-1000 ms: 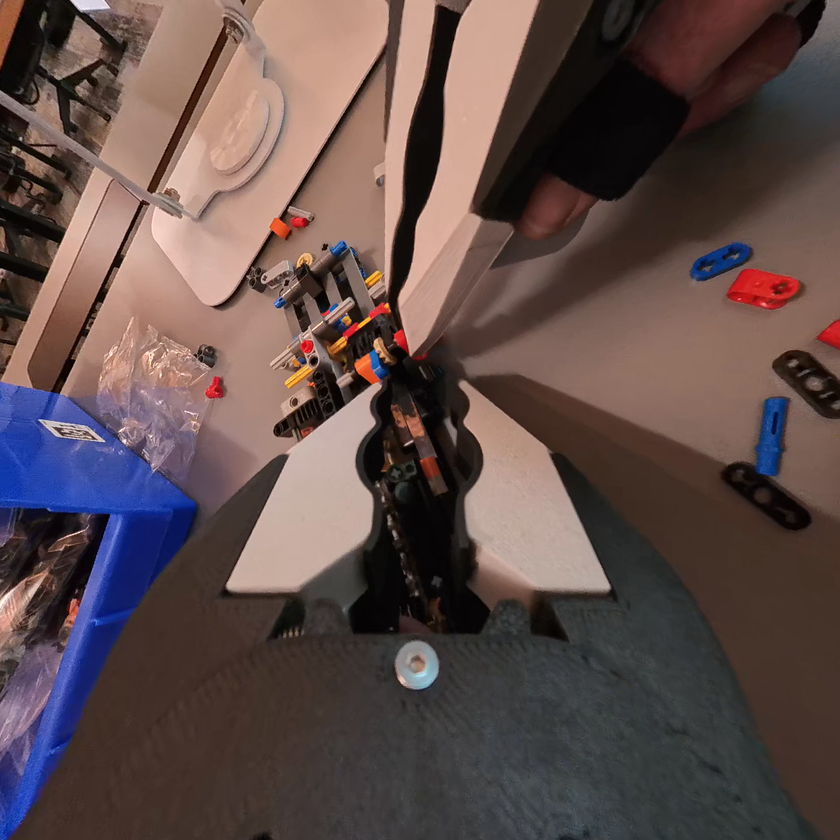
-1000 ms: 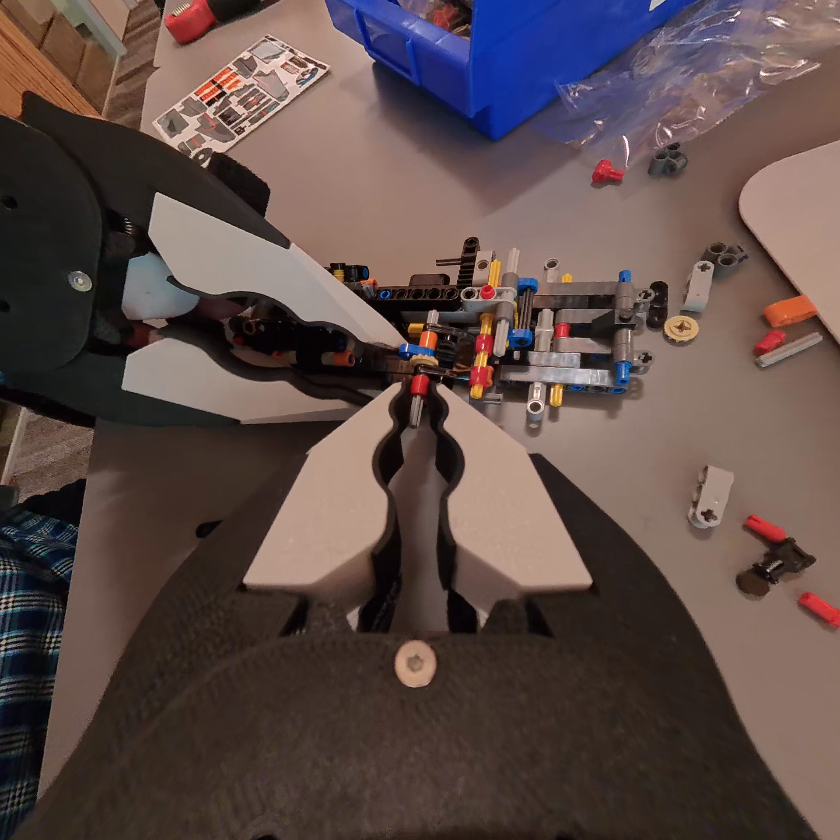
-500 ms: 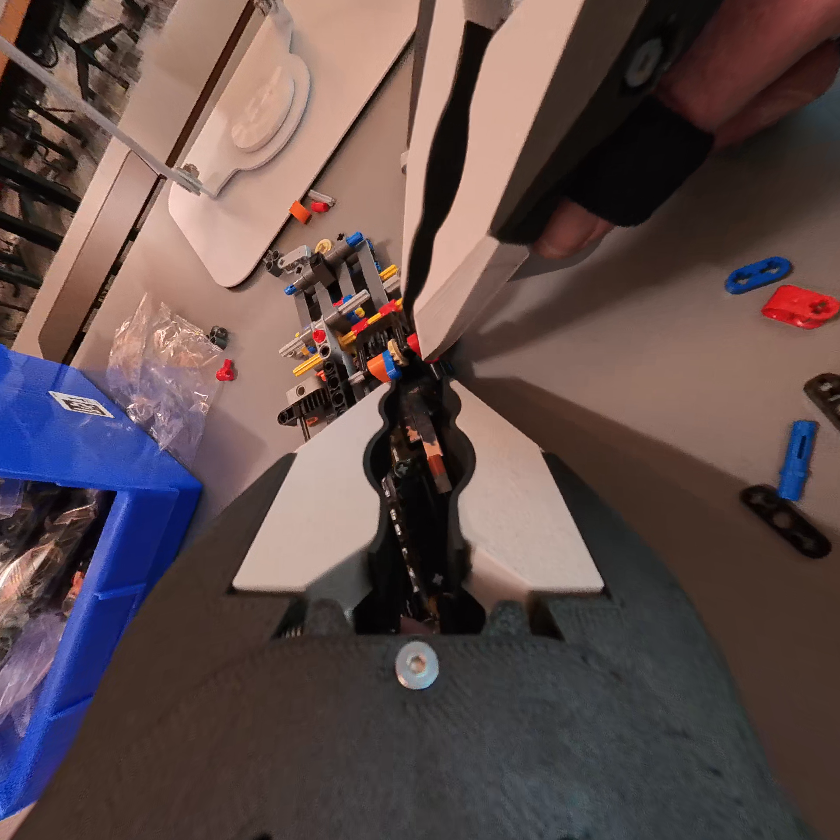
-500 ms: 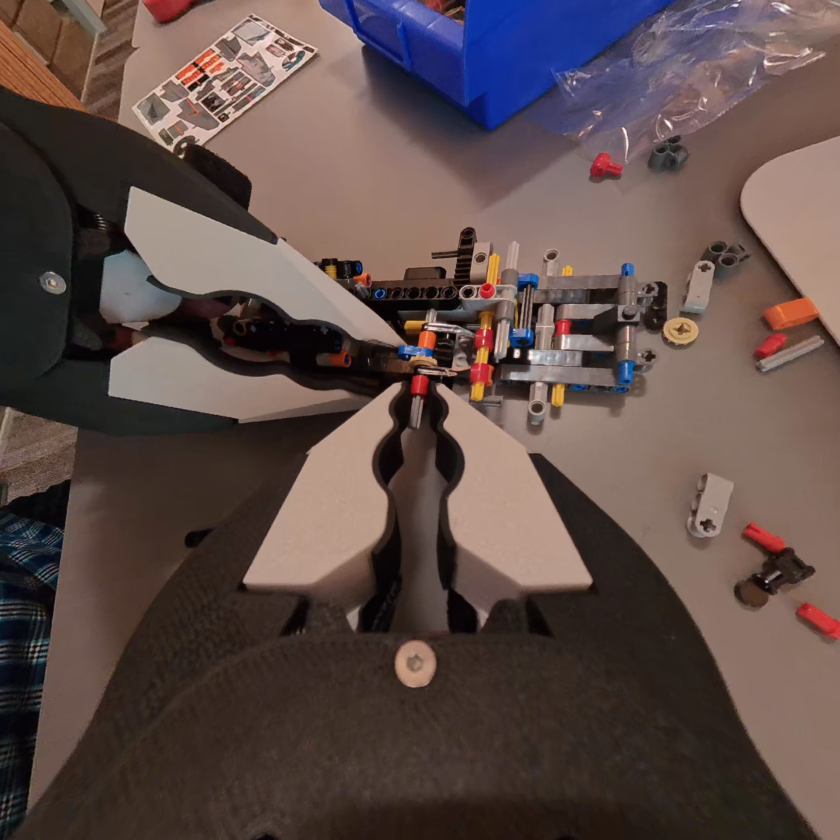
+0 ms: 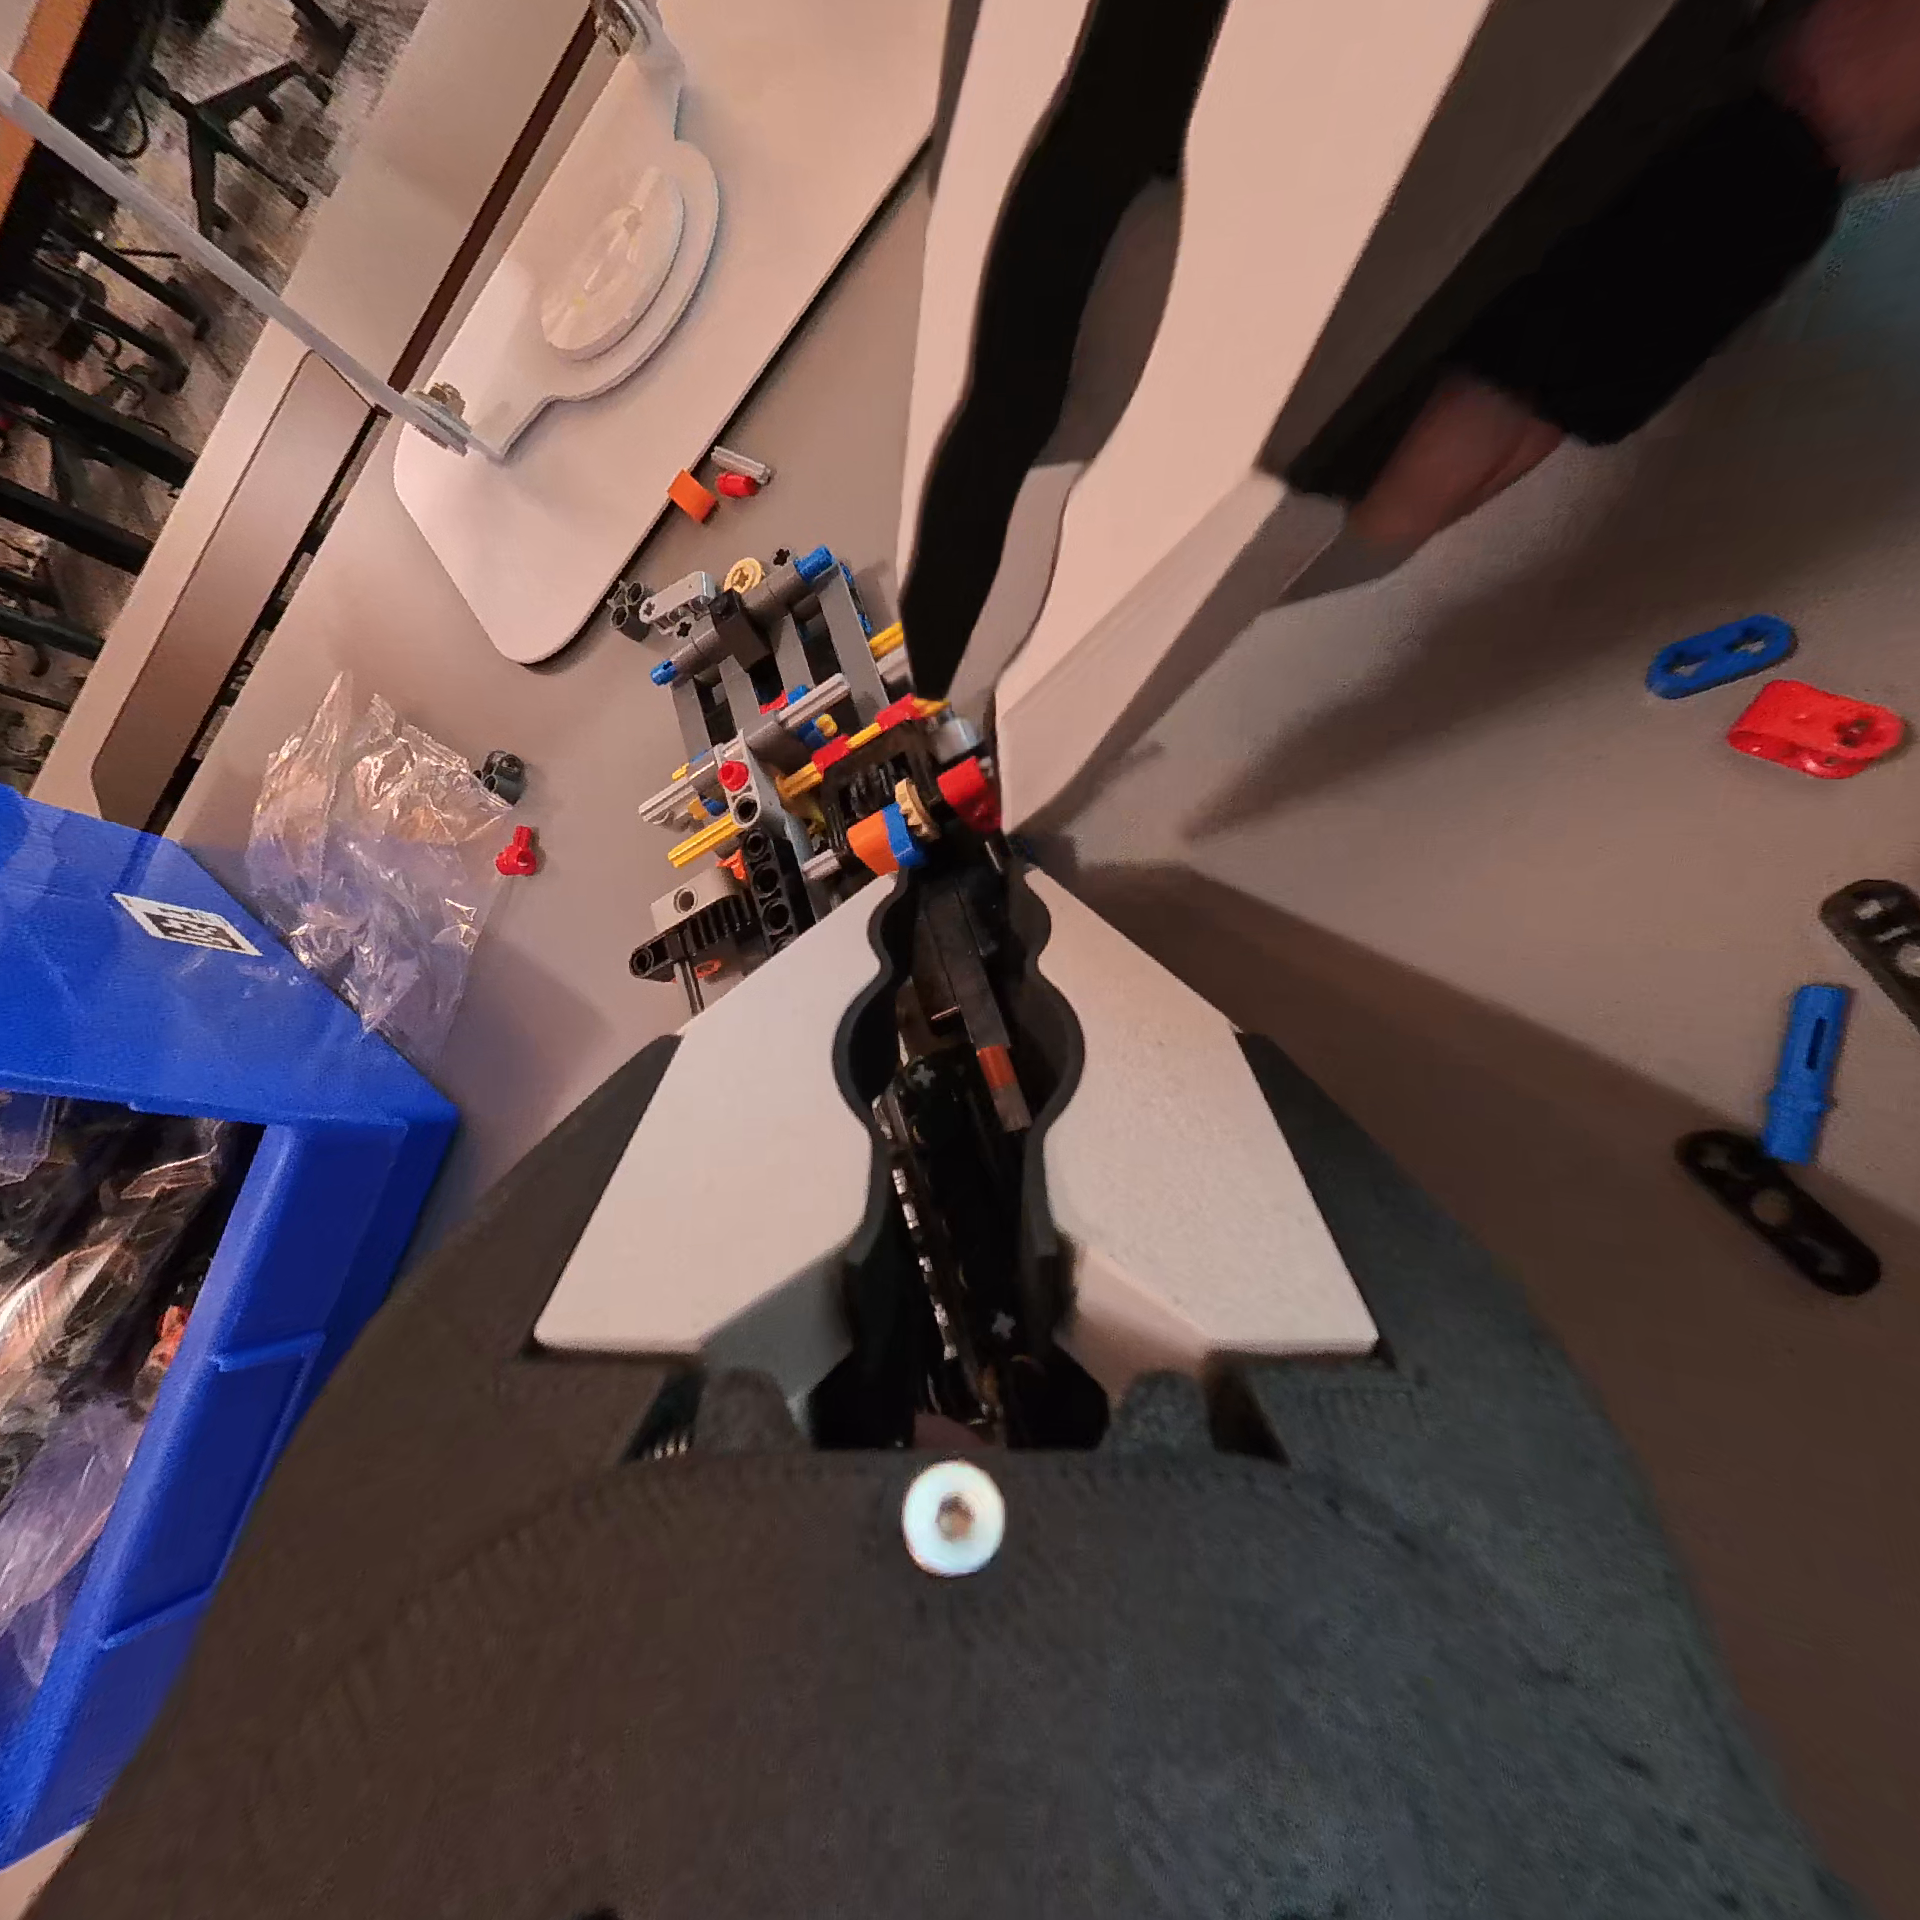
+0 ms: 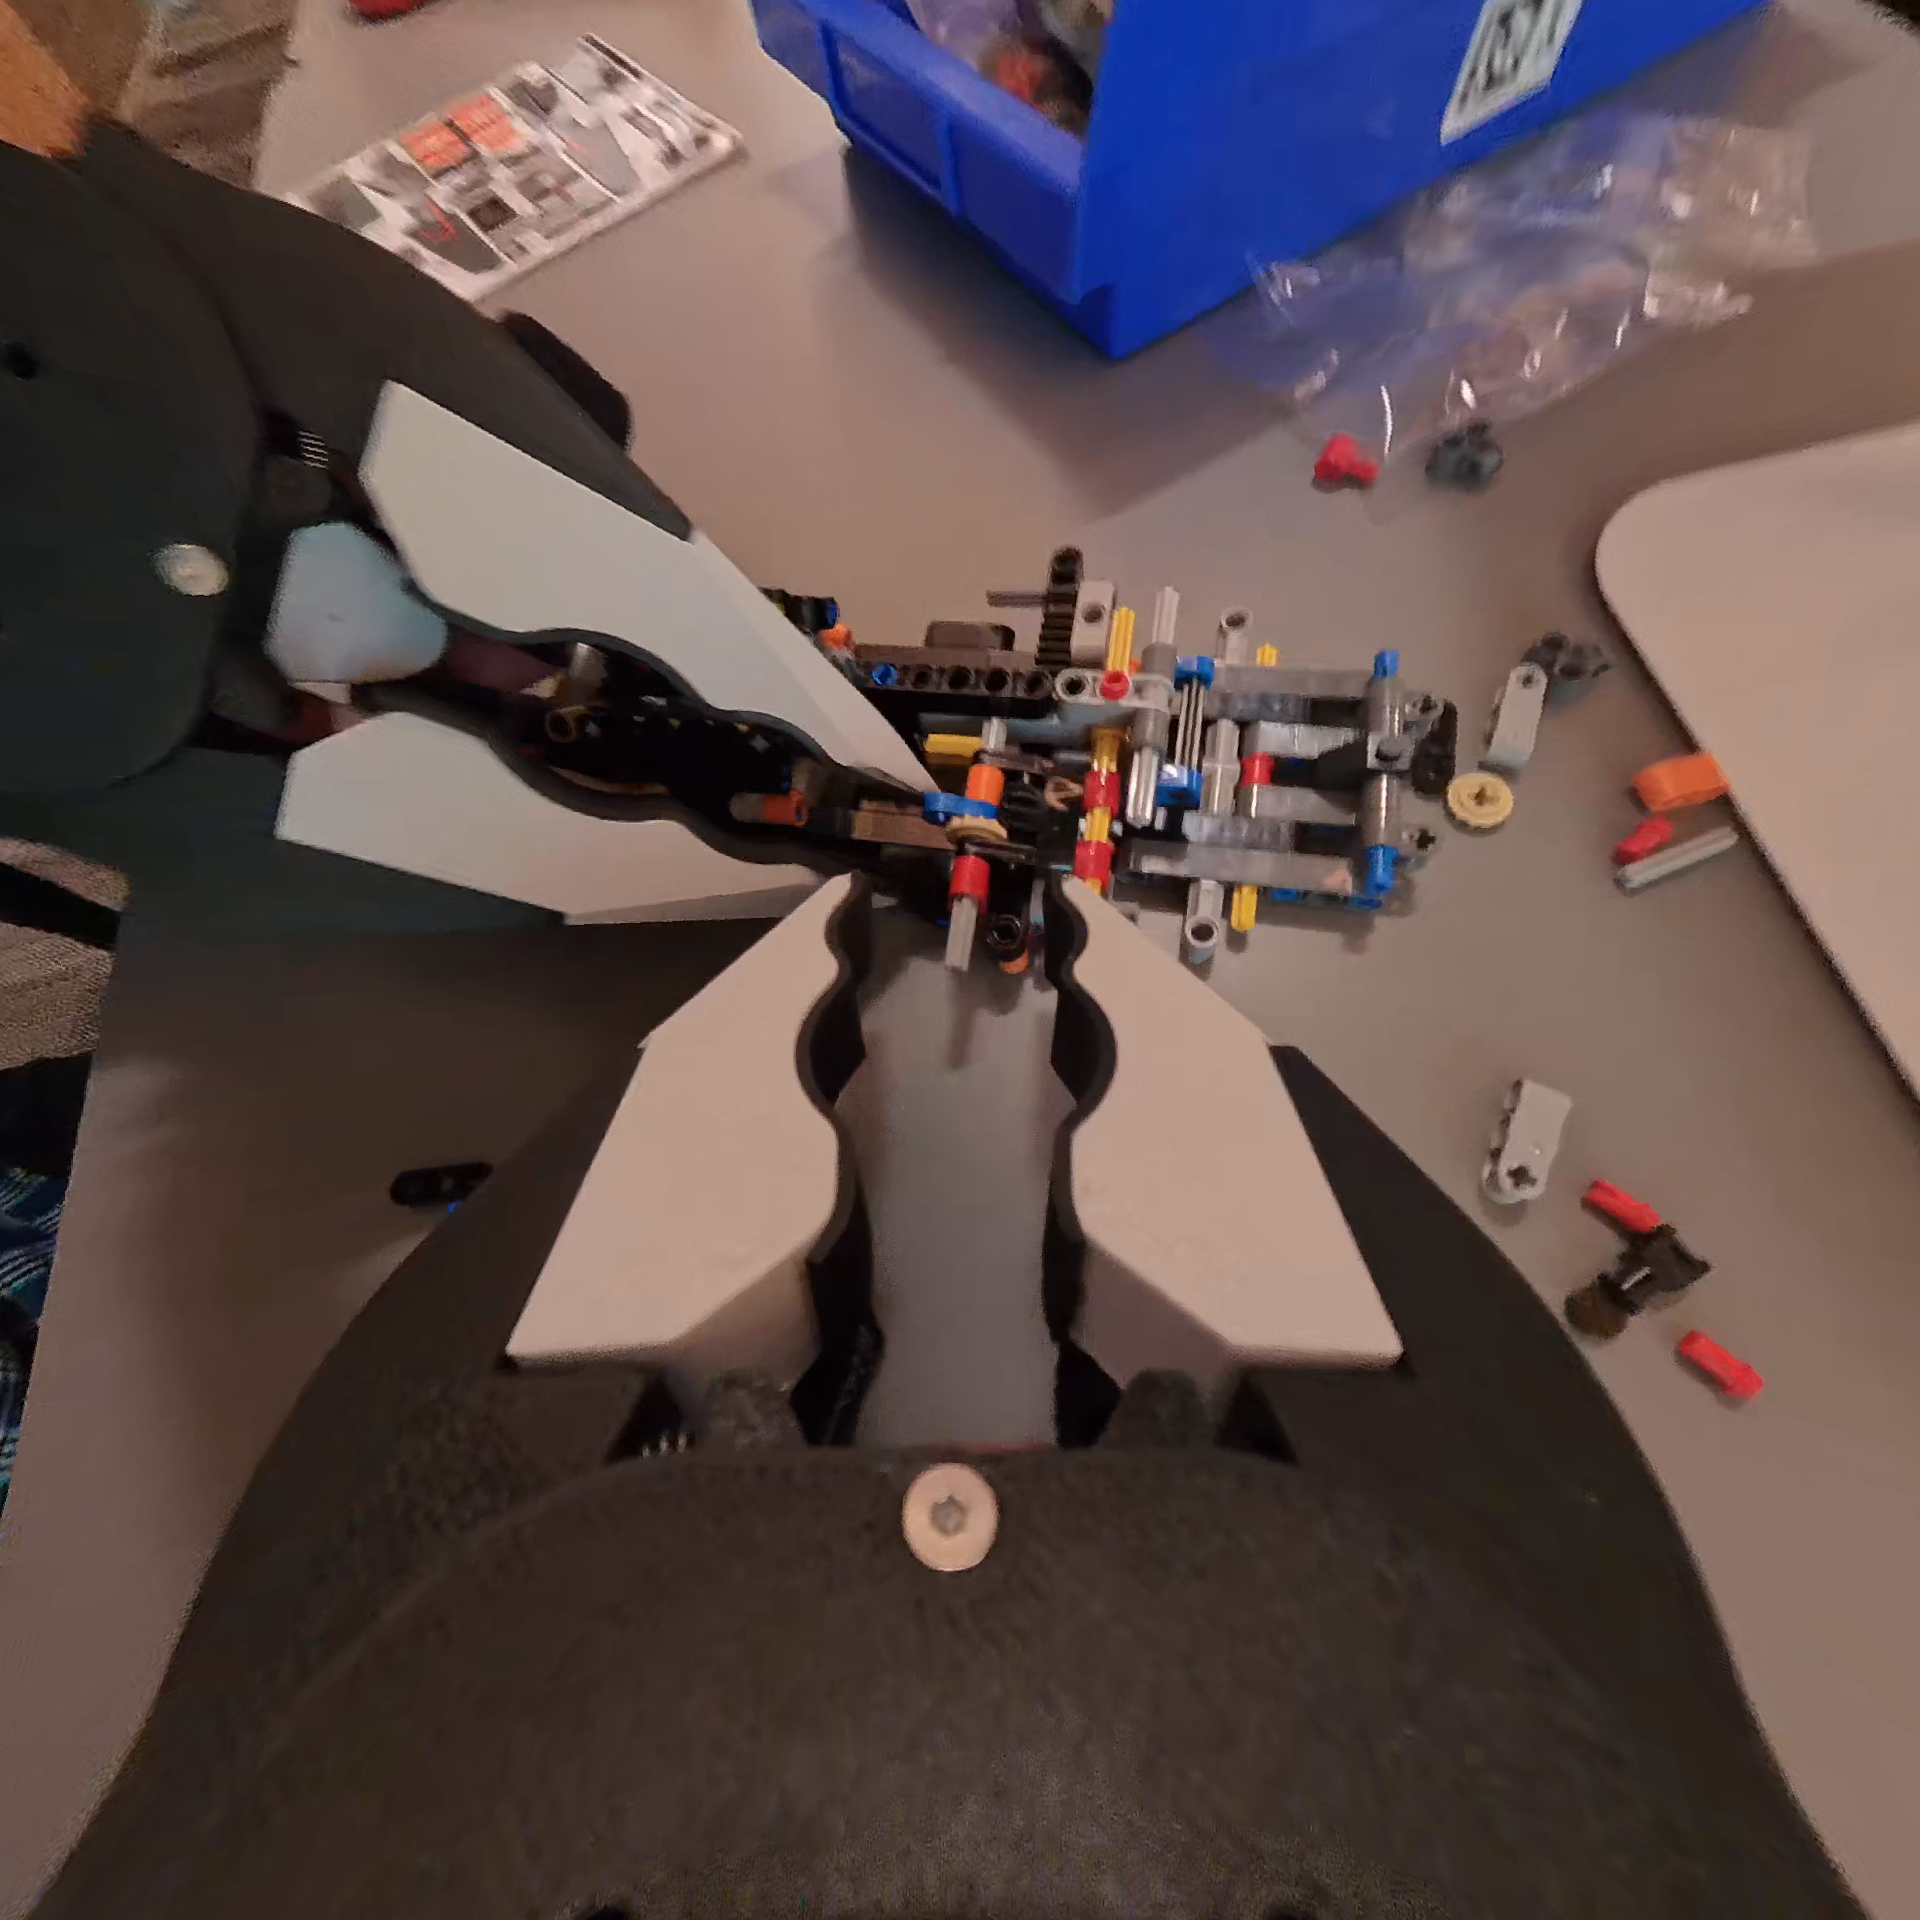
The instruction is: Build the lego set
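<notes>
While left gripper (image 5: 951, 883) is clamping black end of model (image 6: 1195, 748) on table (image 6: 935, 436), right gripper (image 6: 956, 904) is standing wide, fingertips flanking grey axle (image 6: 961, 930) (red bush on it), not touching. Bin (image 6: 1195, 177) sitting far; loose parts (image 6: 1642, 1257) lying right.

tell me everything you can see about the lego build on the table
The lego build is a flat, part-finished frame of grey and black plastic beams, crossed by yellow, grey and red rods with blue, red and orange bushes and pins. It lies on the grey table. The left gripper is shut on its dark end; the right gripper is open around a grey rod with a red bush.
</notes>
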Demonstrator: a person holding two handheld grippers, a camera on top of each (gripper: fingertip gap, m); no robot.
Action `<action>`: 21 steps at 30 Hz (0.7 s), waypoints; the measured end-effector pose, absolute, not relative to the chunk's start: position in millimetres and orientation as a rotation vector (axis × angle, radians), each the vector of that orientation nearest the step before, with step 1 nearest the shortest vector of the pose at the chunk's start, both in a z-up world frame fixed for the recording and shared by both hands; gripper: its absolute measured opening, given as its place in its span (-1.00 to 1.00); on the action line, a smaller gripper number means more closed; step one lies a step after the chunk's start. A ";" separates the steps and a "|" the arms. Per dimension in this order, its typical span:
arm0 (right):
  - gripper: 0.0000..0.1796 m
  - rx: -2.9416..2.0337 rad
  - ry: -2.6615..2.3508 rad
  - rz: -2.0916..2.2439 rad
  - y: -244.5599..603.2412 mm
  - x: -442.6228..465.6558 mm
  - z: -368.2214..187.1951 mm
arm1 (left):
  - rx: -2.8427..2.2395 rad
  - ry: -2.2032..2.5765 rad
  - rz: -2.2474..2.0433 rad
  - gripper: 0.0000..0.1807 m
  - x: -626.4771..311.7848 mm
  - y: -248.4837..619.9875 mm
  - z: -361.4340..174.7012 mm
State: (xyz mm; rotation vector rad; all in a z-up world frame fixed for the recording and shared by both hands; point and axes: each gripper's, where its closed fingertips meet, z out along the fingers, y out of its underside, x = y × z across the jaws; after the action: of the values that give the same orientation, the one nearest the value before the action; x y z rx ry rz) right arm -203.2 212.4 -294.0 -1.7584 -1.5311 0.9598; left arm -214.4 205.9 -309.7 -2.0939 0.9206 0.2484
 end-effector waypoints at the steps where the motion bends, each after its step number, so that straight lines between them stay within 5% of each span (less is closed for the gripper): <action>1: -0.69 -1.748 -1.528 0.952 214.8 -201.0 -291.7 | -2.093 0.920 0.251 -0.84 -214.6 206.2 -309.7; 21: -0.52 -1.763 -1.579 0.943 233.0 -193.9 -306.1 | -2.101 0.926 0.312 -0.81 -214.4 204.8 -311.9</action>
State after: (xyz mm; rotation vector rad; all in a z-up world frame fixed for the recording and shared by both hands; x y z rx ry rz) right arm -193.9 233.0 -306.1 -1.7628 -1.5790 0.9429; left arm -214.4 204.8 -311.9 -2.1006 0.9259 0.3123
